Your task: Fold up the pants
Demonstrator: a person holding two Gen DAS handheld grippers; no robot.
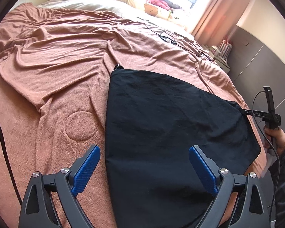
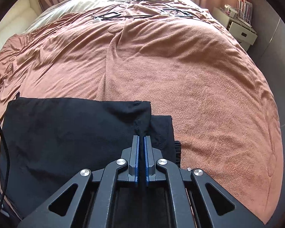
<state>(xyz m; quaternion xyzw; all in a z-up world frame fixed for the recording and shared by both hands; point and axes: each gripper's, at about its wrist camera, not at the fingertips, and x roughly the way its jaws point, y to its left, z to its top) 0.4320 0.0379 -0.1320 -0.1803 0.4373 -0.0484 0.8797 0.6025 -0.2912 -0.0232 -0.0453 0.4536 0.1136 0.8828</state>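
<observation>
While your left claw stands released above the near edge of the black pants, its blue pads apart and clear of the cloth, your right claw is clenched on a pinched fold at the pants' right corner. The pants lie folded flat on the pink blanket of the bed, at its near edge. Black cables lie at the far end of the blanket. Beside the bed, a white box holds items too small to identify.
</observation>
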